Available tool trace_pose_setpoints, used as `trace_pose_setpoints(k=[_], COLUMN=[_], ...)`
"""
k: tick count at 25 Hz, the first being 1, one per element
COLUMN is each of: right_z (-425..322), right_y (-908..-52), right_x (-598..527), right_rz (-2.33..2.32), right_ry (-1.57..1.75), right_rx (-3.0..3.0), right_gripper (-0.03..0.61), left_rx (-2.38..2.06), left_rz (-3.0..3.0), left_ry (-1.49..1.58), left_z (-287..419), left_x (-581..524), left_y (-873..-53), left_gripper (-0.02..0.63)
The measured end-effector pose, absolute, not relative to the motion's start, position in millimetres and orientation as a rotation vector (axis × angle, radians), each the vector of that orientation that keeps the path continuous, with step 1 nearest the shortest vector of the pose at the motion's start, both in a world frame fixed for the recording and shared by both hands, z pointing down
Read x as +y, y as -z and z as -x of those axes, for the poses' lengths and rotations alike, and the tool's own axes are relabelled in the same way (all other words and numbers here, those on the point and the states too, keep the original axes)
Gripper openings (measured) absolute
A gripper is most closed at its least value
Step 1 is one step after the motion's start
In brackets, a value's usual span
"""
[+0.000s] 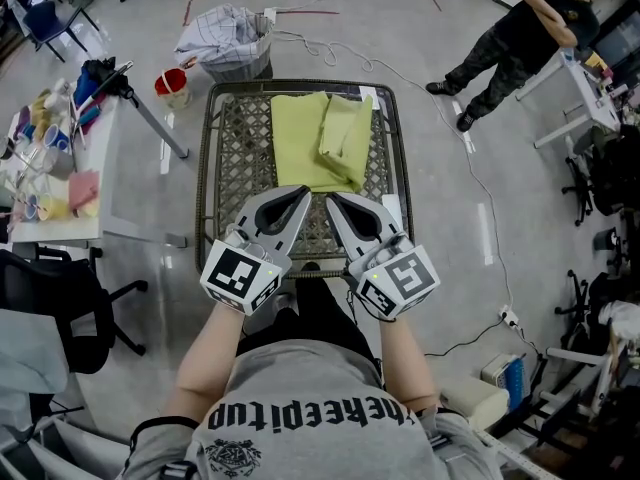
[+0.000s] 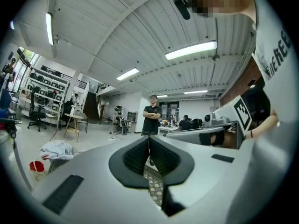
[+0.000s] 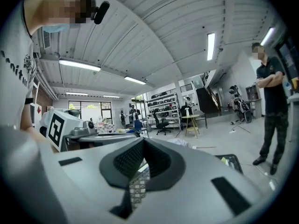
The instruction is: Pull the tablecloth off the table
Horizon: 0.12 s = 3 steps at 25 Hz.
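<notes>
left gripper [image 1: 298,194]: jaws together, empty | right gripper [image 1: 336,201]: jaws together, empty | both over table [image 1: 206,168], near yellow cloth [image 1: 318,138]

Bright, even indoor light fills all three views. It falls from long ceiling tubes [image 2: 190,50] above the left gripper [image 2: 149,143] and from more tubes above the right gripper [image 3: 142,146], where a window [image 3: 91,110] to its left glares white. Shadows on the floor [image 1: 450,218] right of both grippers are soft and faint. The gripper views bulge strongly and go black at the corners, and each gripper's near grey body is blurred. The head view is sharp.
</notes>
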State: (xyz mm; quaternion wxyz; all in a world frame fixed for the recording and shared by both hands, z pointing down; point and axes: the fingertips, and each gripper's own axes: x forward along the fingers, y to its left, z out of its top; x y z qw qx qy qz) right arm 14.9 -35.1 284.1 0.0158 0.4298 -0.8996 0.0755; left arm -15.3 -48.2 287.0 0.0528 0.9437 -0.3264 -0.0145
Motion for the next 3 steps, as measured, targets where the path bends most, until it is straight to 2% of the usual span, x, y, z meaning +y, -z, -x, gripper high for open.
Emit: trace_pose_setpoints(k=[3], right_z=[-16.4], right_y=[-285.2], right_x=[-35.9], right_rz=[-1.345], right_ry=[-0.238], right_rx=[-2.799], right_gripper=[0.011], left_rx=[-0.985], left_rz=[-2.881], left_ry=[0.042], left_z=[13.1], left_x=[-48.0], left_y=[-286.5], left_gripper=[0.015])
